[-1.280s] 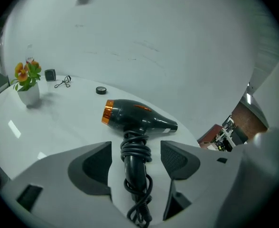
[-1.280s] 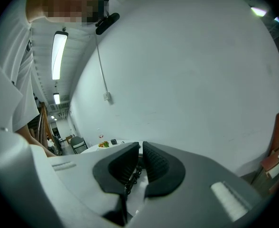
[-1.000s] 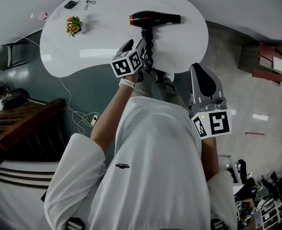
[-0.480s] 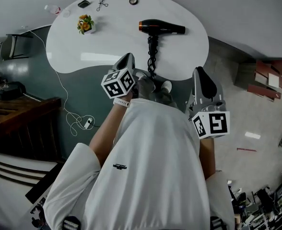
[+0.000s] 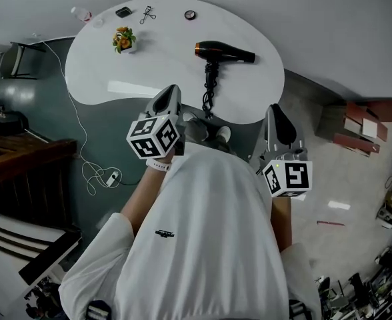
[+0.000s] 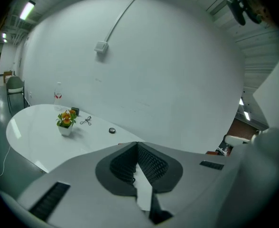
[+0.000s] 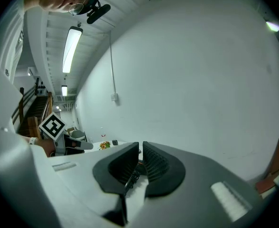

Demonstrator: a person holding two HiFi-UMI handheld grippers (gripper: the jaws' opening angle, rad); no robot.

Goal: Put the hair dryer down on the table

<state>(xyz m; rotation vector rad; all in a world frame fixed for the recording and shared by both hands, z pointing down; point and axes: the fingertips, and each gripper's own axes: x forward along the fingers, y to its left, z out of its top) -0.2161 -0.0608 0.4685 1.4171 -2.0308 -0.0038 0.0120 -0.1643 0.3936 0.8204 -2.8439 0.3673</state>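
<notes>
The black hair dryer [image 5: 226, 51] with an orange ring lies on its side on the white table [image 5: 103, 65]. Its coiled cord [image 5: 208, 92] runs to the near edge. My left gripper [image 5: 171, 89] is held up short of the table, apart from the dryer; its jaws have just been closing and stand shut with nothing between them [image 6: 137, 146]. My right gripper [image 5: 276, 109] hangs beside the table's right end, jaws together and empty [image 7: 140, 146]. In the left gripper view the jaws hide the dryer.
A small potted plant [image 5: 123, 39], a bottle [image 5: 81, 13], a black box [image 5: 123, 11], a small metal tool [image 5: 147, 15] and a round compact [image 5: 190, 15] sit at the table's far side. A white cable [image 5: 83, 145] trails on the floor; wooden stairs [image 5: 16, 159] stand left, boxes [image 5: 356, 122] right.
My left gripper has pulled back from the dryer's handle and cord and risen, and its jaws have closed. The dryer stays on the table. The right gripper has hardly moved.
</notes>
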